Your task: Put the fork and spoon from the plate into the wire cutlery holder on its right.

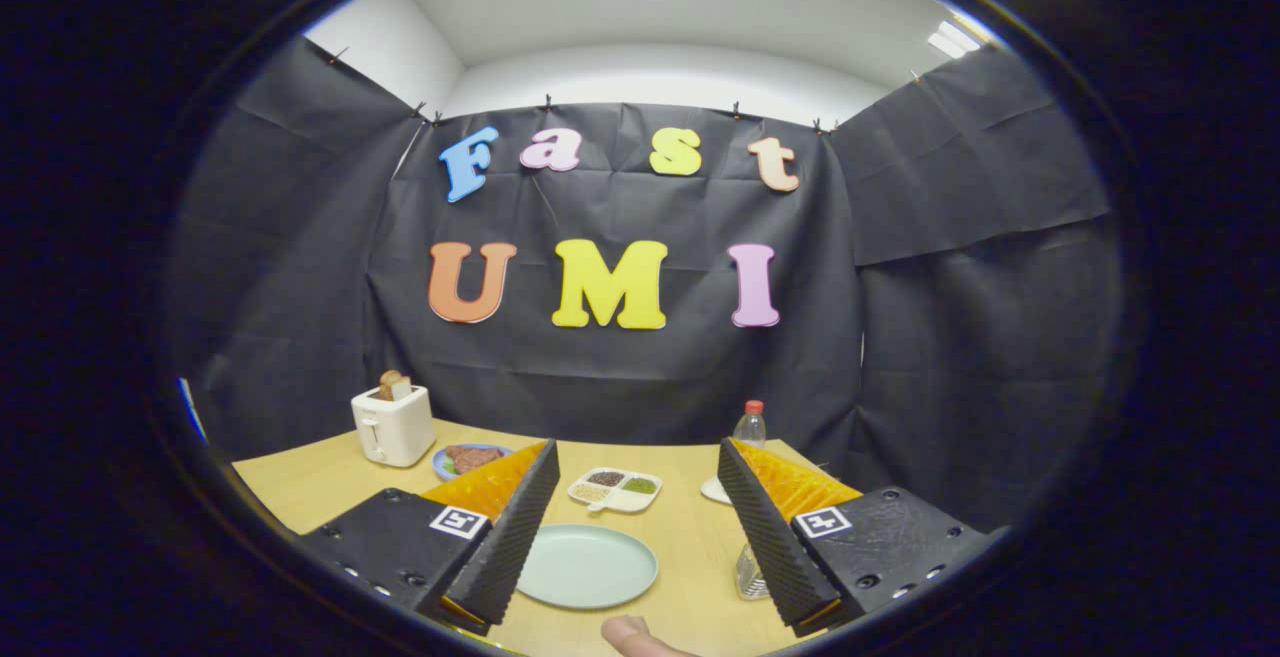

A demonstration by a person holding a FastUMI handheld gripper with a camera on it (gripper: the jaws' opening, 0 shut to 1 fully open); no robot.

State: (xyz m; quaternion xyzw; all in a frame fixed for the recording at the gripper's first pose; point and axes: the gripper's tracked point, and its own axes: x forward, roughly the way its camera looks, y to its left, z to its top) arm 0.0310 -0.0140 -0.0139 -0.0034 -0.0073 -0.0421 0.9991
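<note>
Right at the near edge, a fingertip (628, 631) pokes up from below, just under the claw (640, 527). The claw stands spread wide, both ribbed fingers (510, 527) well apart and pinching nothing, with open air between them.

Between those fingers lies the pale green plate (587, 565), and here's the thing: its face looks bare. No fork, no spoon lying on it, as far as this view gives. Just to the plate's right, tucked against the inner side of the right finger, sits the wire cutlery holder (750, 573). Most of it hides behind the finger, so I cannot tell what is standing in it. My read: either the cutlery has gone in and the job is about finished, or it rests somewhere hidden by the fingers. With the plate empty and the claw free, I lean towards done, or nearly so.

Room to move? Between plate and holder there's a narrow strip of bare worktop (690, 537), so any crossing is short. The holder stands close to the worktop's right edge, so little margin there.

Further on, a divided dish (615, 489) of grains sits just beyond the plate. Left of it a blue plate (470, 458) of food, then a white toaster (393, 424) with bread up. Far right, a bottle (750, 427) near the back edge.
</note>
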